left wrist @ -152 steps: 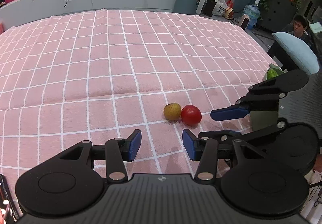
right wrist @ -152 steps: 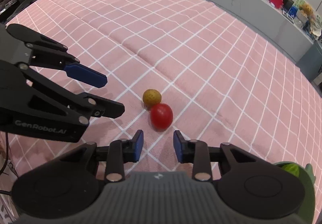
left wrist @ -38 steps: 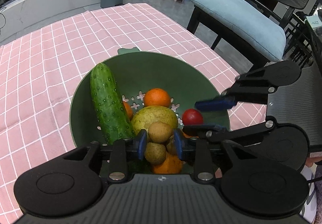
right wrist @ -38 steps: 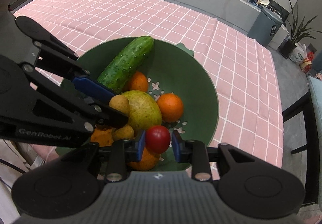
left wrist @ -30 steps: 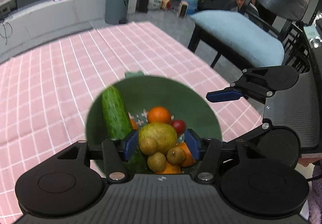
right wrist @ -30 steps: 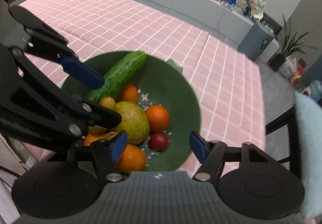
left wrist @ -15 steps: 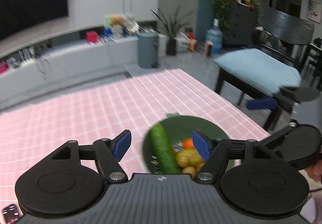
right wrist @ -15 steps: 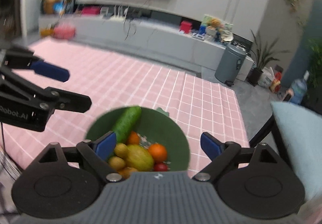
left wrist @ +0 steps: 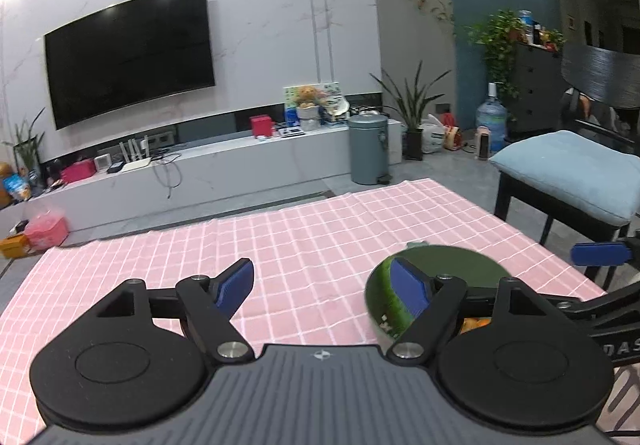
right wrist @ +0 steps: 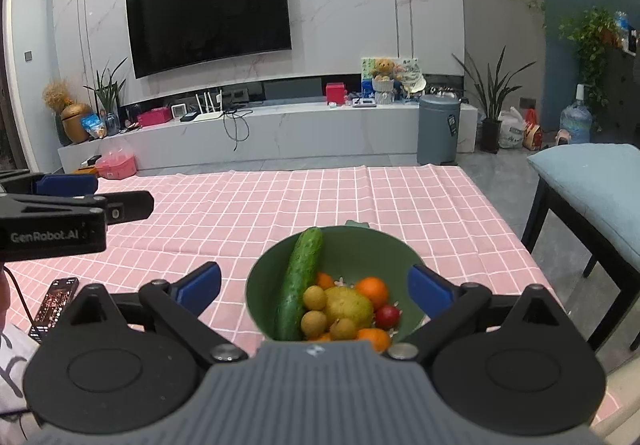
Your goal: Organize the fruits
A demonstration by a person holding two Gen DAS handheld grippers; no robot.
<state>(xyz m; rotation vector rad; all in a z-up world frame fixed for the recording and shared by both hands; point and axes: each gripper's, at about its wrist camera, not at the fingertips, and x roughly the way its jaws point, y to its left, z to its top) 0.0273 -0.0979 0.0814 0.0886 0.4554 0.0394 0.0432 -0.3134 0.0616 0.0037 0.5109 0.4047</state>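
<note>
**Pink checked cloth bare, fruit all bowled**

On the pink checked tablecloth (right wrist: 320, 197) no loose fruit shows; everything sits in the green bowl (right wrist: 362, 245). Left gripper (left wrist: 324, 281) and right gripper (right wrist: 316, 287) have just been opening, jaws spread wide, empty. Looks finished.

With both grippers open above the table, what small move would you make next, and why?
Probably none beyond resting both grippers: the red tomato and the small yellow-brown fruits already lie in the green bowl, and the right gripper and left gripper, jaws just opened, hold nothing. No loose fruit shows on the cloth.
</note>
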